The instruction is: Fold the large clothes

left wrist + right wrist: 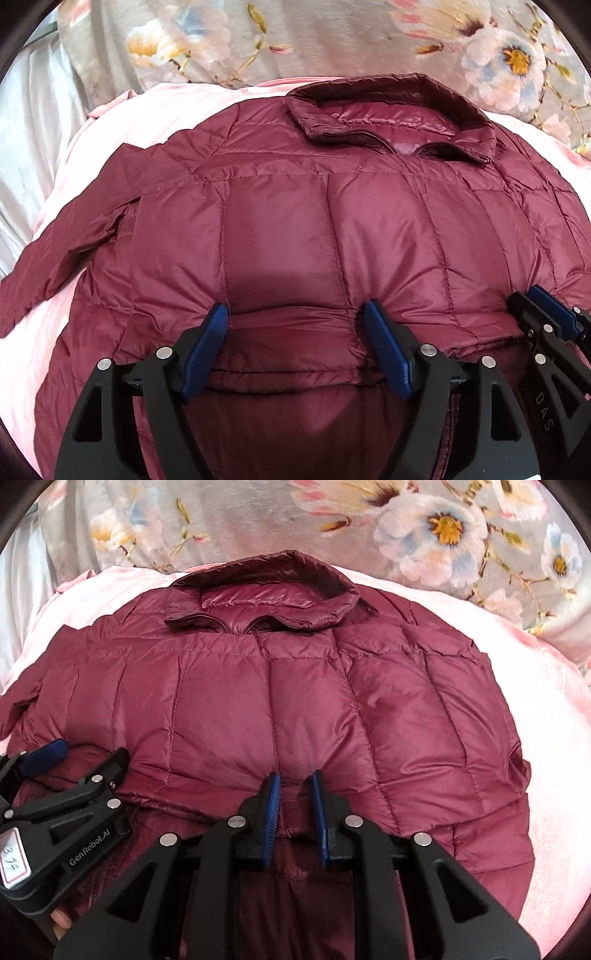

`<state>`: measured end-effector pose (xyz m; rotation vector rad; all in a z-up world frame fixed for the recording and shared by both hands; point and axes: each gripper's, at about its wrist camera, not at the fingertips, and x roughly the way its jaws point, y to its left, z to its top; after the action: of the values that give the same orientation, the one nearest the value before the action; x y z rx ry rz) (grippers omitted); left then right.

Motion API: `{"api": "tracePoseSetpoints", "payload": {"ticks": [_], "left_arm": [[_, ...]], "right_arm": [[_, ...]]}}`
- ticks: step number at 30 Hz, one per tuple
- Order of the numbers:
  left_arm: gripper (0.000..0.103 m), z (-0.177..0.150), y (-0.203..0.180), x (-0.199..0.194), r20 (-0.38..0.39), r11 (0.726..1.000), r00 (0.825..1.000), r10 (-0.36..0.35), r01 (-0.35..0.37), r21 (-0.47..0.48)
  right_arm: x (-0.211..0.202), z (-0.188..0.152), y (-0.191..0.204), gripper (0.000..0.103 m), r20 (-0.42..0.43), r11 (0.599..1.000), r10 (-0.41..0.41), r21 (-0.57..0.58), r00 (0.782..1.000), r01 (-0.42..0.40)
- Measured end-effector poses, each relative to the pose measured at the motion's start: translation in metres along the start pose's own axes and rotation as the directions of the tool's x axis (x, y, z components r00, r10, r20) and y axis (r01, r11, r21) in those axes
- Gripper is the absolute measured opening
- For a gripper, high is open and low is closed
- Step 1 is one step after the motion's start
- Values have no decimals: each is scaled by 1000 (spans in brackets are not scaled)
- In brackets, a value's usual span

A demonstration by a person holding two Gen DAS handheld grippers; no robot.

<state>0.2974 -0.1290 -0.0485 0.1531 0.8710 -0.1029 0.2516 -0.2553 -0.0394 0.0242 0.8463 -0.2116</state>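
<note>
A maroon quilted puffer jacket lies on a pink blanket, collar at the far side, its lower part folded up over the body. It fills the right wrist view too. My left gripper is open wide, its blue pads resting on the folded edge of the jacket. My right gripper has its pads close together with a fold of jacket fabric bunched between them. The right gripper shows at the right edge of the left view. The left gripper shows at the left of the right view.
The pink blanket lies under the jacket on a grey floral bedspread. One sleeve spreads out to the left. White sheet lies at the far left.
</note>
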Motion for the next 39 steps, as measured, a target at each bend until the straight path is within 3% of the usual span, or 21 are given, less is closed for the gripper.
{"api": "tracePoseSetpoints", "payload": {"ticks": [15,18,20,21,24,26,28,30,33,35,39], "left_arm": [[77,-1,2,-2,7,1000,1000,-7,7,-13],[79,-6,33,-16,-14,990,994,-107,105,-93],[78,-13,62,-30,-19,978,989,-147,143,-149],[78,-16,81,-38,-15,974,989,-148,143,-176],[83,-31,161,-60,13,957,998,-63,64,-283],[85,-44,226,-64,-3,920,1000,0,-1,-391],[85,-57,284,-59,-41,866,999,28,-45,-498],[85,-76,347,-51,-97,778,993,63,-110,-619],[85,-95,403,-51,-105,669,989,105,-149,-728],[85,-102,432,-51,-115,621,980,160,-190,-760],[85,-102,459,-43,-113,577,976,188,-203,-791]], "right_arm": [[1,0,-3,22,1,1000,3,17,1000,-3],[0,1,-7,23,-1,999,24,34,1000,-24],[-4,0,-9,29,3,999,24,45,1000,-24],[-8,-1,-10,35,6,999,22,47,1000,-22],[-25,-6,-10,37,23,998,18,65,1000,-20],[-36,-9,-6,39,27,994,47,94,999,-49],[-42,-10,5,41,17,992,87,93,996,-88],[-46,-9,21,41,16,992,107,67,994,-108],[-51,-1,57,41,21,991,131,-13,991,-131],[-51,6,80,41,30,988,143,-63,989,-141],[-43,15,114,41,39,982,139,-131,989,-133]]}}
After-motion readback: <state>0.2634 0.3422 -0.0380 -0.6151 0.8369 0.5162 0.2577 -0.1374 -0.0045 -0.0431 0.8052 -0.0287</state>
